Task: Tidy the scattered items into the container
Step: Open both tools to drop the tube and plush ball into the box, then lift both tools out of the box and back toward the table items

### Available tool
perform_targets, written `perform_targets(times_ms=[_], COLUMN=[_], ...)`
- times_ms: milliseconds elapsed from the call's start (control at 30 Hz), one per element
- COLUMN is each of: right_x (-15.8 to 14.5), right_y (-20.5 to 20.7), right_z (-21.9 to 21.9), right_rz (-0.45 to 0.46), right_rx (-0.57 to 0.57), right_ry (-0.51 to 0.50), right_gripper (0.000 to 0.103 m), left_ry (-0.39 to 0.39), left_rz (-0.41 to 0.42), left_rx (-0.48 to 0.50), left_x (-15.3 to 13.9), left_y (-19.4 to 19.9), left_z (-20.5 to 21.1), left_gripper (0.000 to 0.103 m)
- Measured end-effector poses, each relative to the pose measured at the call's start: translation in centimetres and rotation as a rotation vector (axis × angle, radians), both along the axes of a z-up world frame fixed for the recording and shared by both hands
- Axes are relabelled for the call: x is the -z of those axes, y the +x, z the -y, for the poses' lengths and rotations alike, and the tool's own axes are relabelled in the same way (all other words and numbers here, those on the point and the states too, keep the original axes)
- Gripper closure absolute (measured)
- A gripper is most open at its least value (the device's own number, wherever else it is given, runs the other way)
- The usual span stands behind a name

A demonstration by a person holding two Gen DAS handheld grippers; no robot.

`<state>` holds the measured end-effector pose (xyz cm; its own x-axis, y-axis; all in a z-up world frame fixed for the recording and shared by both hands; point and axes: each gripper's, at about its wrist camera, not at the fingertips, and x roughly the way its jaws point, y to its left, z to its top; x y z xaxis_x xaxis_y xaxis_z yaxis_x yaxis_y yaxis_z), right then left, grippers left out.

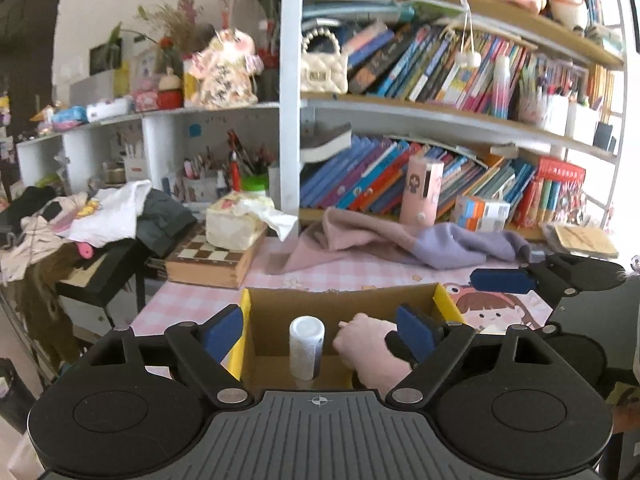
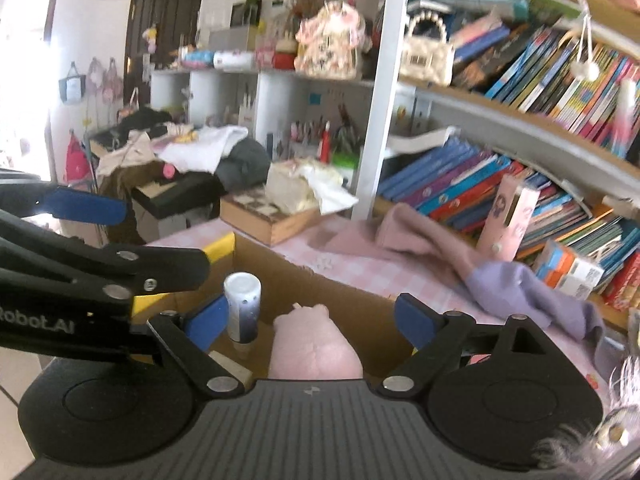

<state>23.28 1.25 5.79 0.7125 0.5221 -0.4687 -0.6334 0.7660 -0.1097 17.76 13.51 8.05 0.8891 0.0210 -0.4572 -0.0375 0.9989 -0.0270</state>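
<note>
An open cardboard box [image 1: 344,300] with yellow flaps stands on the pink checked table. Inside it a white bottle [image 1: 306,346] stands upright beside a pink soft item [image 1: 366,346]. My left gripper [image 1: 320,334] hovers over the box's near side, open, with nothing pressed between its blue pads. One blue pad [image 1: 502,281] of my right gripper shows at the right. In the right wrist view the box [image 2: 348,294], the bottle [image 2: 242,306] and the pink item [image 2: 314,350] lie below my open right gripper [image 2: 311,320]. A pad [image 2: 84,204] of the left gripper reaches in from the left.
A pink and purple cloth [image 1: 400,240] lies behind the box. A chessboard case [image 1: 208,260] bearing a tissue pack sits at the back left. A pink cylinder [image 1: 424,192] and an orange carton [image 1: 482,212] stand by the packed bookshelf. Clothes [image 1: 92,216] pile at left.
</note>
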Motion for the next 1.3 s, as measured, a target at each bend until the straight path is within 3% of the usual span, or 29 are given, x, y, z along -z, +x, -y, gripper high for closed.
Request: perform_targets(times_ms=[600,900,1033,1133,1300], right_x=[-1.9,0.0,1.5,2.6,3.7], right_y=[-12.3,-15.9,-17.8,-19.2,-20.0], right_z=[5.7,8.6,9.6,9.5,9.3], right_rz=[0.160,0.117,0.063,0.065,0.031], right_rx=[0.099,0.176,0.235,0.232,0.223], right_ry=[0.047,0.045,0.065,0.026,-0.024], right_gripper=[0.012,0.012,0.012,0.012,0.010], left_ry=[-0.071,-0.014,-0.030,-0.045,0.014], left_rz=[0.065,0.055,0.013,-0.033,-0.074], left_rx=[-0.106,-0.126,-0.171,-0.174,-0.167], left_x=[0.2,1.6,2.6,3.5,4.6], left_y=[-11.8,-16.1,-17.5,-17.8,-17.7], left_z=[1.1,2.8,2.9,2.9,3.8], left_gripper=[0.012,0.009,0.009,0.009,0.008])
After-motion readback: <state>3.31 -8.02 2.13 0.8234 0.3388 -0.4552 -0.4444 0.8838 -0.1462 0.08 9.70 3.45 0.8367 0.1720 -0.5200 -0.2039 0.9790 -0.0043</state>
